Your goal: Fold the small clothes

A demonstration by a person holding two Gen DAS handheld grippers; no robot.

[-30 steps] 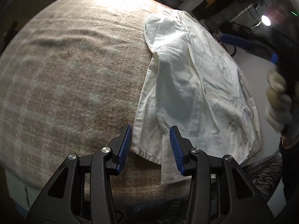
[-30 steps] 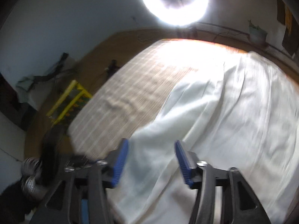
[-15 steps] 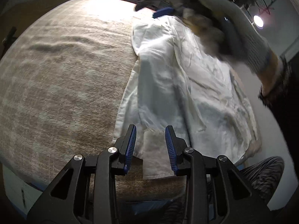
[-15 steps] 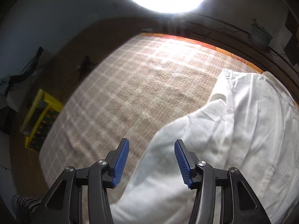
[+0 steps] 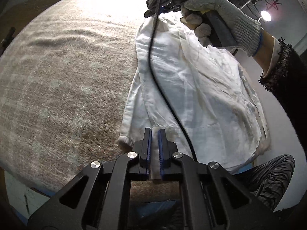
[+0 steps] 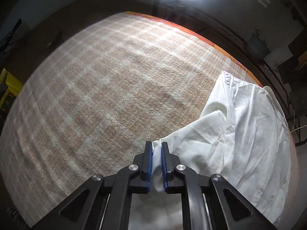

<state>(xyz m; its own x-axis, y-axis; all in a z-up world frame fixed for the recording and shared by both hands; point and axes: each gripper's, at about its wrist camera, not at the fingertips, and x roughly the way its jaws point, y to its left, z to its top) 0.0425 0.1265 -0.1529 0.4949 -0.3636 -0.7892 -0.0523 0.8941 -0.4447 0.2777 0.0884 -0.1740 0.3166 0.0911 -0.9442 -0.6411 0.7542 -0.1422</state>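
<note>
Garment: thin white woven cloth, matt, creased, with stitched hems.
Surface covering: coarse beige checked textile, rough and fuzzy, matt.
Left hand-held gripper: black moulded plastic, semi-matt, with bright metal pivot screws and ribbed blue pads, probably rubber.
Right hand-held gripper: the same black plastic, metal screws and blue pads.
Glove: grey-white knitted fabric with ribbed cuff.
Cable: smooth, glossy black sheath.
Sleeve: dark, nubbly fabric.
</note>
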